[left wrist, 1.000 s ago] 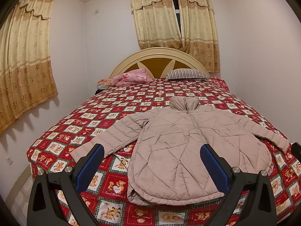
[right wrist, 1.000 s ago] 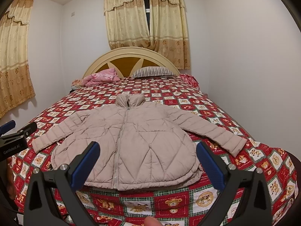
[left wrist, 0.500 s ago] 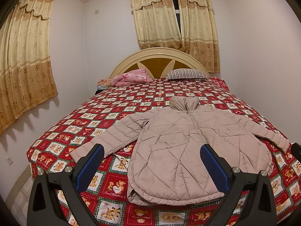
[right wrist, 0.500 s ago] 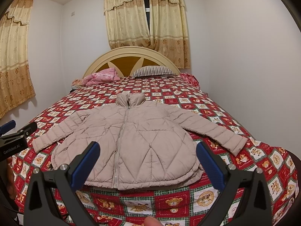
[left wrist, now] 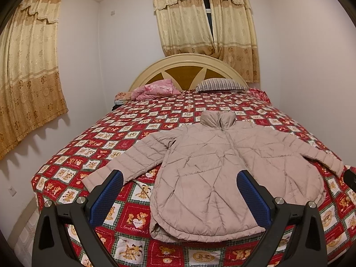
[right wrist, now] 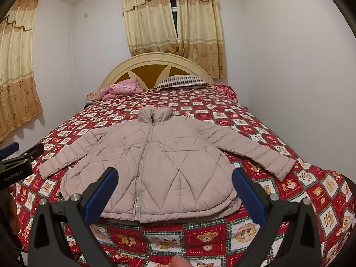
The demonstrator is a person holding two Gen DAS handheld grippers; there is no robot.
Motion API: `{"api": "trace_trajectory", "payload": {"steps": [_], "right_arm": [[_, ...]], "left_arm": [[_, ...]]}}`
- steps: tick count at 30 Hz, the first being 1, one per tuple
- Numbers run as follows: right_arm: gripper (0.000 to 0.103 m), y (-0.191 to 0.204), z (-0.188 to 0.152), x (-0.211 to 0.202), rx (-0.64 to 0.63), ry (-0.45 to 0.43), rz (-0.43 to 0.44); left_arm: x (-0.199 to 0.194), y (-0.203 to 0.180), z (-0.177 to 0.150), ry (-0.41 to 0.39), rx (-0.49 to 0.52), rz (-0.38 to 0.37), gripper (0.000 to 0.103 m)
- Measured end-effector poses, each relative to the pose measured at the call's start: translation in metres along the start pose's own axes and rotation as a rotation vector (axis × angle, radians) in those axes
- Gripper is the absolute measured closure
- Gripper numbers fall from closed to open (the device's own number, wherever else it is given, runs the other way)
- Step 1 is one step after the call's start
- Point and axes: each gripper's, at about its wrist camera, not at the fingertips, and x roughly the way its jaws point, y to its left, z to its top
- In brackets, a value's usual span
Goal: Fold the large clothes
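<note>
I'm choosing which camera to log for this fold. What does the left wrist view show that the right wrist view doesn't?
Only the left wrist view: a wall socket low on the left wall, and floor beside the bed.

Only the right wrist view: the left gripper's branded body at the left edge, and a fingertip at the bottom.

Both: the beige puffer jacket spread flat, zipped, sleeves out, on the red teddy-bear quilt; pink blanket; striped pillow; each view's own gripper open, holding nothing.

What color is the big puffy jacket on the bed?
The jacket is a pale pinkish beige, quilted all over. The right wrist view shows it best.
</note>
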Motion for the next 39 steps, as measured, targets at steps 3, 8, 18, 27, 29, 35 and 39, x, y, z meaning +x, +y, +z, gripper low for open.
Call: {"api": "trace_trajectory", "payload": {"steps": [3,8,18,27,29,35,39], "right_arm": [[0.000,-0.009,-0.004,0.011,0.023,0.028,0.000],[0.000,-0.025,-0.010,0.031,0.056,0.071,-0.016],[0.000,-0.129,-0.023,0.086,0.271,0.178,-0.124],[0.007,-0.259,-0.011,0.123,0.491,0.239,-0.297],[0.012,-0.286,-0.009,0.133,0.524,0.263,-0.343],[0.019,-0.324,-0.012,0.161,0.556,0.334,-0.412],[0.031,-0.326,-0.019,0.186,0.522,0.401,-0.433]], "left_arm": [[0.011,-0.002,-0.005,0.020,0.001,0.002,0.001],[0.034,-0.006,-0.011,0.051,0.021,-0.008,0.001],[0.126,-0.023,-0.003,0.078,0.089,-0.032,0.001],[0.228,-0.016,0.015,0.116,0.096,0.026,0.001],[0.245,-0.012,0.018,0.132,0.089,0.042,0.001],[0.280,-0.010,0.017,0.153,0.090,0.051,0.001],[0.306,-0.013,0.003,0.216,0.081,0.052,0.001]]}}
